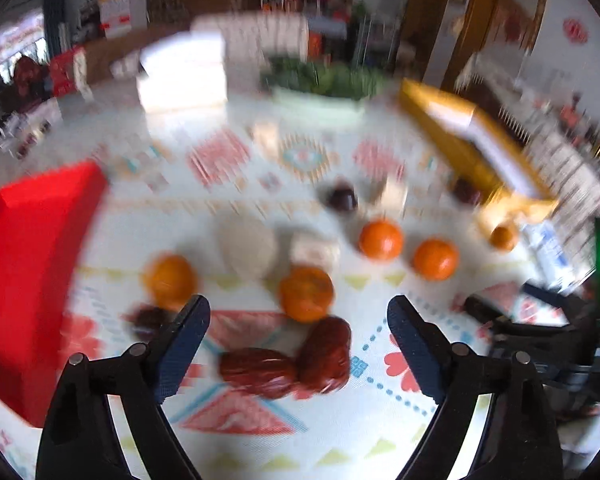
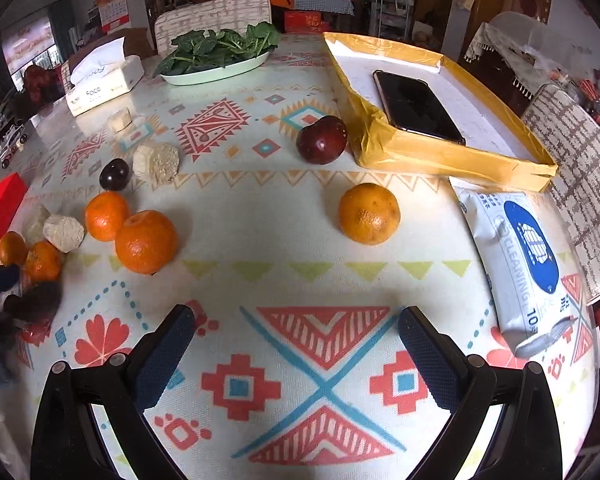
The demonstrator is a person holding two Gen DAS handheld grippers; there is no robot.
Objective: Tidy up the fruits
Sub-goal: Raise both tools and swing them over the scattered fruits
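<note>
In the blurred left wrist view, my left gripper (image 1: 299, 322) is open and empty above the patterned tablecloth. Two red dates (image 1: 288, 360) lie between its fingers, with an orange (image 1: 306, 293) just beyond. More oranges (image 1: 381, 239) and a dark plum (image 1: 342, 197) lie farther off. In the right wrist view, my right gripper (image 2: 296, 332) is open and empty over bare cloth. Ahead lie an orange (image 2: 369, 213), a red plum (image 2: 321, 139), two oranges (image 2: 146, 241) at left and a dark plum (image 2: 114, 175).
A yellow-edged tray (image 2: 452, 156) holds a phone (image 2: 416, 106) at the right. A wipes pack (image 2: 516, 264) lies by the table edge. A red box (image 1: 32, 264) stands at left. A plate of greens (image 2: 216, 54), a tissue box (image 2: 100, 80) and pale rough chunks (image 2: 158, 162) lie beyond.
</note>
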